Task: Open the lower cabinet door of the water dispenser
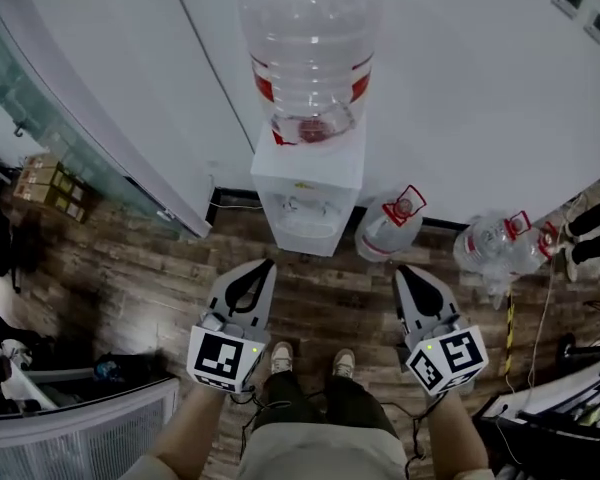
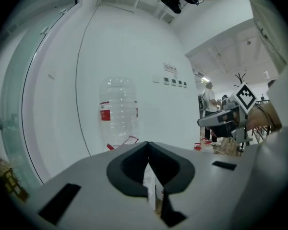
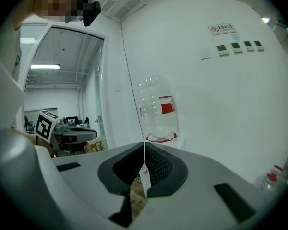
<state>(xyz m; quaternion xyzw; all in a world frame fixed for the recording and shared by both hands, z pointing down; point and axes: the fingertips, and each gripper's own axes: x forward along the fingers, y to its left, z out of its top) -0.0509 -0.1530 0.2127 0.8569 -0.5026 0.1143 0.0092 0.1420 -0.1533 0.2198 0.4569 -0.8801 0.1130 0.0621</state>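
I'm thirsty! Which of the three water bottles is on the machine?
The upside-down bottle atop the white water dispenser. The near floor bottle and the far floor bottle sit on the floor to its right.

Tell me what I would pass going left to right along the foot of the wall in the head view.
cardboard boxes → water dispenser, carrying its big bottle → spare bottle standing on the floor → second clear bottle
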